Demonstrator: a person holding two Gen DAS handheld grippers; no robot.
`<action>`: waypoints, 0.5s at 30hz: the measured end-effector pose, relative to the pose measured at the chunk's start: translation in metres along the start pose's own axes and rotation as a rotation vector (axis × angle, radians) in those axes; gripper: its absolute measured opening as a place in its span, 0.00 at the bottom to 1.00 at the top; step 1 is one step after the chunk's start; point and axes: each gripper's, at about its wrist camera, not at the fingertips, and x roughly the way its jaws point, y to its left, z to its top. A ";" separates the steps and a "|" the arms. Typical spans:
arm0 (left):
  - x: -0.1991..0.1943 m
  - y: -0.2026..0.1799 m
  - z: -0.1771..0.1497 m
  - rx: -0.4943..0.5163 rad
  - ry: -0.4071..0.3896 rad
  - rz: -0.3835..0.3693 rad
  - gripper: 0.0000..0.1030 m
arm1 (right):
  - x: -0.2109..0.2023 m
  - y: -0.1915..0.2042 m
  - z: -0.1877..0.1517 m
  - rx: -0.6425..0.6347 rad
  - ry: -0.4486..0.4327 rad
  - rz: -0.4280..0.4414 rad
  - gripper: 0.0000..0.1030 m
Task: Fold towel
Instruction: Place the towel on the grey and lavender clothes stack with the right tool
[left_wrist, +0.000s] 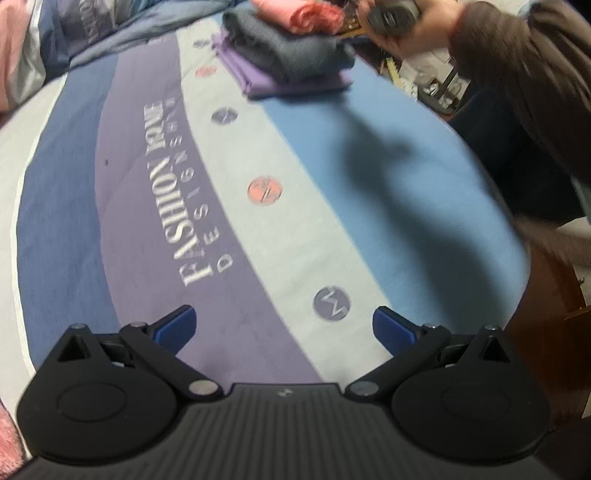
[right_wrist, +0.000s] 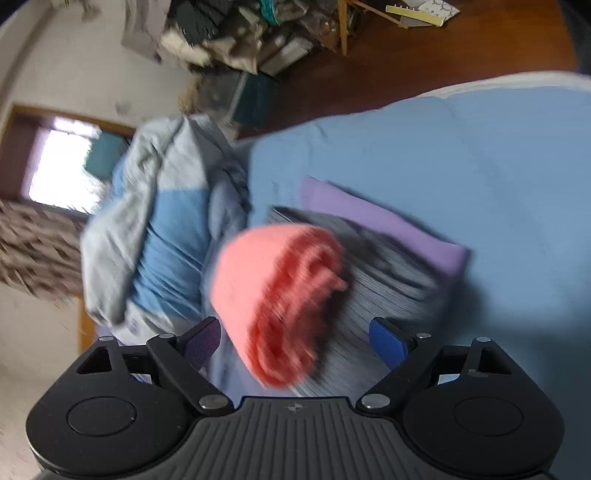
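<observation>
Towels sit in a stack on the bedspread (left_wrist: 388, 155): pink towel (right_wrist: 273, 295) on top, grey towel (right_wrist: 384, 273) under it, purple towel (right_wrist: 388, 218) at the bottom. In our right wrist view the right gripper (right_wrist: 295, 343) has its jaws spread wide w/ nothing pinched; the pink roll lies between the blue pads (right_wrist: 388, 341) and just ahead of them, pads not pressing on it as far as the blur lets us tell. Our left gripper (left_wrist: 284, 326) hangs wide open and empty over the bedspread's lettering, well apart from the stack at the far end. Left view alone shows the right hand (left_wrist: 417, 26) & brown sleeve (left_wrist: 517, 74) beside the stack; right view alone shows a rumpled duvet (right_wrist: 155, 229), a window (right_wrist: 62, 170) & clutter on a wood floor (right_wrist: 443, 55)
</observation>
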 end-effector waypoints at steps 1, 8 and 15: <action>-0.005 -0.003 0.003 0.006 -0.008 0.000 1.00 | -0.007 0.005 -0.001 -0.045 0.021 -0.032 0.85; -0.062 -0.038 0.036 0.169 -0.065 0.144 1.00 | -0.080 0.083 -0.035 -0.607 0.171 -0.263 0.89; -0.121 -0.045 0.076 0.147 -0.119 0.278 1.00 | -0.179 0.139 -0.100 -0.987 0.134 -0.368 1.00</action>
